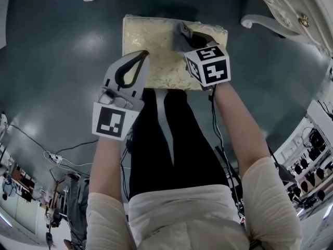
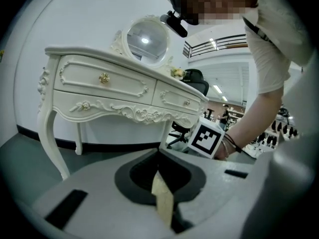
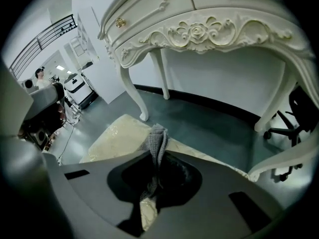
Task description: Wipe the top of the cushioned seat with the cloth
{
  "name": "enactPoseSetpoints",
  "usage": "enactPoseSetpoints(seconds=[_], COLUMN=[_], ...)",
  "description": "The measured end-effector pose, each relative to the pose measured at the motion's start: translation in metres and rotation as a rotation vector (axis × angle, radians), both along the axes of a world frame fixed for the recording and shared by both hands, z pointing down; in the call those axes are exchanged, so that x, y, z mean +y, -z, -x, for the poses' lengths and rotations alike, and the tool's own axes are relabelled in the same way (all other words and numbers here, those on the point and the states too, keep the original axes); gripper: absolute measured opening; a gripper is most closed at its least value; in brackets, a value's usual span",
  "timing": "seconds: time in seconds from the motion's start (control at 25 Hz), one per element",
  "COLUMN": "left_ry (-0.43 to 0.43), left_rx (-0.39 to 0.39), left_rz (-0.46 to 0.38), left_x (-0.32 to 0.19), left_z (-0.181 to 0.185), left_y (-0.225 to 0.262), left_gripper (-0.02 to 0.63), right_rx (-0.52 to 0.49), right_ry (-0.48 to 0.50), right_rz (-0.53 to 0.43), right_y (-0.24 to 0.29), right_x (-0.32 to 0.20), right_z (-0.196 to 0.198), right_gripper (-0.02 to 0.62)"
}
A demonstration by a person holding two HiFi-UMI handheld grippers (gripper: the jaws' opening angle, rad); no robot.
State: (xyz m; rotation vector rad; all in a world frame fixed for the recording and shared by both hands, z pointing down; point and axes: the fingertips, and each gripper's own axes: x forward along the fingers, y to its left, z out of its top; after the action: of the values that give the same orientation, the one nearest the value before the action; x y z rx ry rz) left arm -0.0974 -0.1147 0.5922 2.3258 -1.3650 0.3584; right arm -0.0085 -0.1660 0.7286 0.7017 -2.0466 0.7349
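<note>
Right gripper [image 3: 158, 156], jaws pinched on the cloth [image 3: 157, 137], is at the far right corner of the cushioned seat [image 1: 151, 40] — its length runs leftward; left gripper [image 1: 141, 56], jaws together and empty, hovers over the near left corner.

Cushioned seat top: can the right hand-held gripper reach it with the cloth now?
Probably yes: the right hand-held gripper, shut on the cloth, is over the cushioned seat, with nothing between.
</note>
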Motion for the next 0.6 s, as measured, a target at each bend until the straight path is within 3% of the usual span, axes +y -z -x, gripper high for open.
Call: enactPoseSetpoints(seconds=[0.6], left_ry=[-0.107], left_rx=[0.006], left_rz=[-0.004], left_x=[-0.006], left_z=[-0.106], left_y=[-0.007], left_gripper=[0.003], right_rx=[0.016], right_ry=[-0.044], right_rz=[-0.012], right_y=[-0.003], right_x=[-0.007], right_z=[-0.096], right_gripper=[0.031])
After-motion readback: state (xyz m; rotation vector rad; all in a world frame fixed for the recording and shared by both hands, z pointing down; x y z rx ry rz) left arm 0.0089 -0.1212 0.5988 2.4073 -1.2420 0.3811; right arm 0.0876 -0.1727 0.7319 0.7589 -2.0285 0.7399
